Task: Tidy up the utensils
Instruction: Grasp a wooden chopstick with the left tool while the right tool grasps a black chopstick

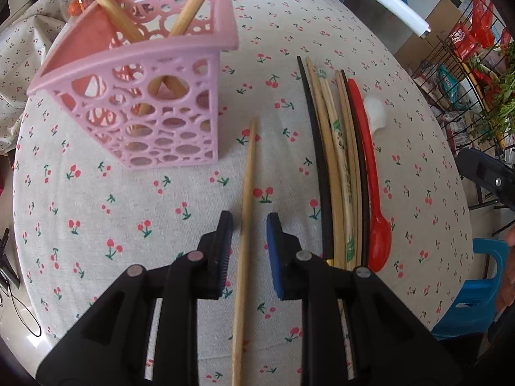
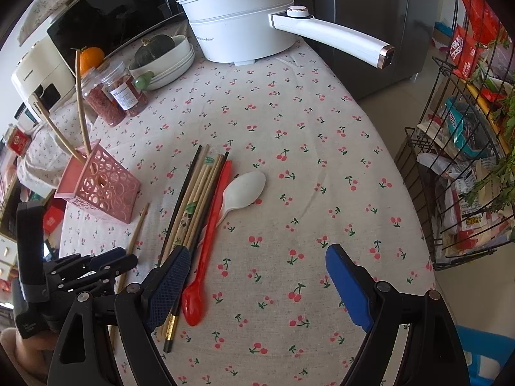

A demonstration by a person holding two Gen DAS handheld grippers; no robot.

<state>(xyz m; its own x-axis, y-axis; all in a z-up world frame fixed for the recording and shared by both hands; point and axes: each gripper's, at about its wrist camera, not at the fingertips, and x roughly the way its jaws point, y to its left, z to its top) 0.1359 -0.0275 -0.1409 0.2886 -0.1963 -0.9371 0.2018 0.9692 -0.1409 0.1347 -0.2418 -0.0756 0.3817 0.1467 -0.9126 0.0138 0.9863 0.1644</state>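
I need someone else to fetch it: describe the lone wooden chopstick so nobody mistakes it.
Find the pink perforated basket on the cherry-print tablecloth. Just right of it lies the single chopstick, apart from the bundle of chopsticks beside the red spoon. It alone runs between the left gripper's open fingers.

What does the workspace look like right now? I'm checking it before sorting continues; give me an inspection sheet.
Surface: cherry-print tablecloth, flat.
Job's things: pink basket with two chopsticks; single chopstick lying between the left tongs; chopstick bundle, red spoon, white spoon.
Clutter: white pot, spice jars, bowls.
Grippers: left tongs open, not pressing; right tongs open, empty.
Cables: black cord.
Surroundings: wire rack.
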